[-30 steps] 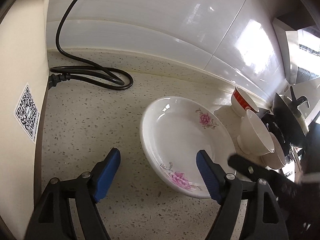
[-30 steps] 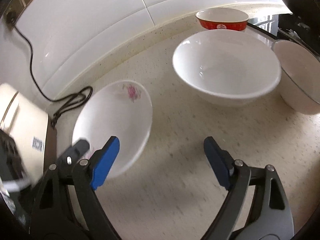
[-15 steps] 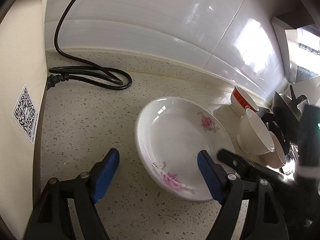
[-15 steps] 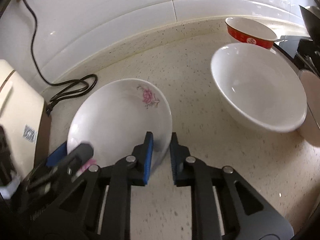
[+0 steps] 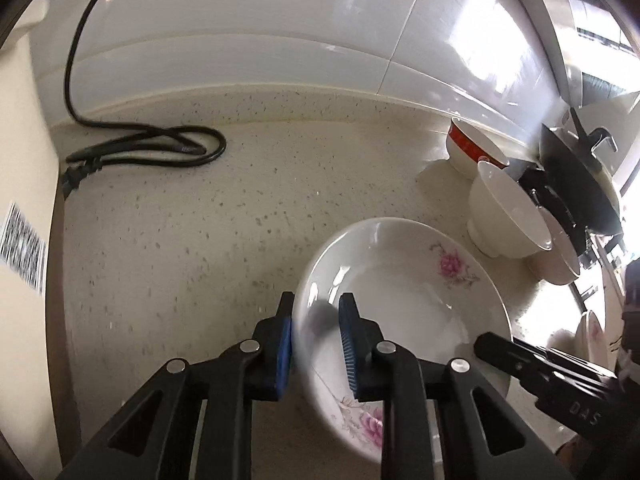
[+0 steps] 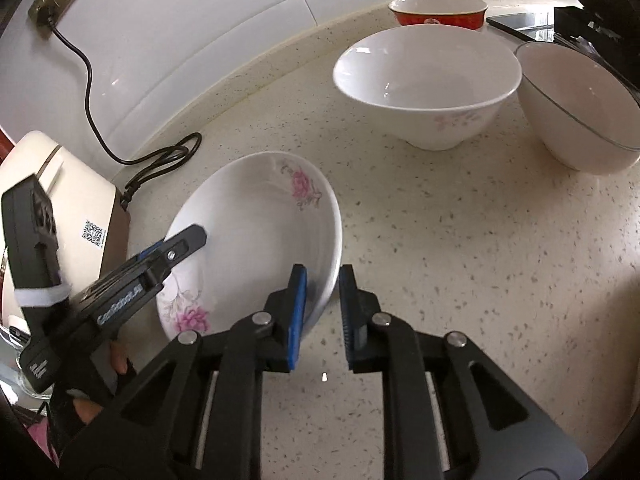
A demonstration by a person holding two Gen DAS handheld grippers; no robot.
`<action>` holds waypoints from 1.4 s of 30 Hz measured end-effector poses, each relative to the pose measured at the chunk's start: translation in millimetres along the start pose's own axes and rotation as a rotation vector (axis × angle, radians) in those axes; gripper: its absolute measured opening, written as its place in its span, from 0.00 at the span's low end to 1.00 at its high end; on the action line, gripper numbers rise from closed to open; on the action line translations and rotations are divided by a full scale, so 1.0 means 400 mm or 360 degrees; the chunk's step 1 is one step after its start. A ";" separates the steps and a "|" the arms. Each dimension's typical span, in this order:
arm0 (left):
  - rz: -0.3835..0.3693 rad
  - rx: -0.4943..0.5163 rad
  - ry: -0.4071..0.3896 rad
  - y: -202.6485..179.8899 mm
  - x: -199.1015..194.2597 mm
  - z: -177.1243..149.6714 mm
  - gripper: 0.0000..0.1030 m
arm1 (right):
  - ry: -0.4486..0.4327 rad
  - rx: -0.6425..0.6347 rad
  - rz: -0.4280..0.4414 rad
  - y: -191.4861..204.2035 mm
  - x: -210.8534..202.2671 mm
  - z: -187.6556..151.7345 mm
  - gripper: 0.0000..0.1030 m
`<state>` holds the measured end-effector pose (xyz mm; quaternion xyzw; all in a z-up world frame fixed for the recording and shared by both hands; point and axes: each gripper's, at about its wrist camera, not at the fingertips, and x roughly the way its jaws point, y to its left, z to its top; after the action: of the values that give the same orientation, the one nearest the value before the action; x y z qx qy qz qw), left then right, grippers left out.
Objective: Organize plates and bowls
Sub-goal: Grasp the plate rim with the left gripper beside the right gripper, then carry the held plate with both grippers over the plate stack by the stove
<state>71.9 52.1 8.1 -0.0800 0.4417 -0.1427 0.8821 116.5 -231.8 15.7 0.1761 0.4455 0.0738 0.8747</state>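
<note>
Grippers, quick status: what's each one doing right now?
Left gripper: shut on the floral plate, clamping its left rim.
Right gripper: shut on the same plate's right rim.

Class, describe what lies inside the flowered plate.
The flowered plate holds no food or dish: only painted pink flowers and one pad of each gripper, left gripper, right gripper. Beneath it is hidden.
</note>
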 end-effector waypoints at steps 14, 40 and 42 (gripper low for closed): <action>0.0056 -0.0105 0.0072 0.018 -0.072 -0.073 0.19 | 0.0070 -0.0045 0.0021 0.026 -0.015 -0.046 0.16; 0.0001 -0.0018 0.0044 -0.028 -0.179 -0.156 0.19 | 0.0026 -0.0135 0.0033 0.055 -0.133 -0.158 0.16; -0.0009 -0.0003 0.0042 -0.038 -0.184 -0.160 0.19 | 0.0013 -0.0119 0.0029 0.048 -0.146 -0.163 0.16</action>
<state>-23.8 60.5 29.6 -0.0801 0.4531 -0.1460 0.8758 29.9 -214.8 31.5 0.1469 0.4444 0.0990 0.8782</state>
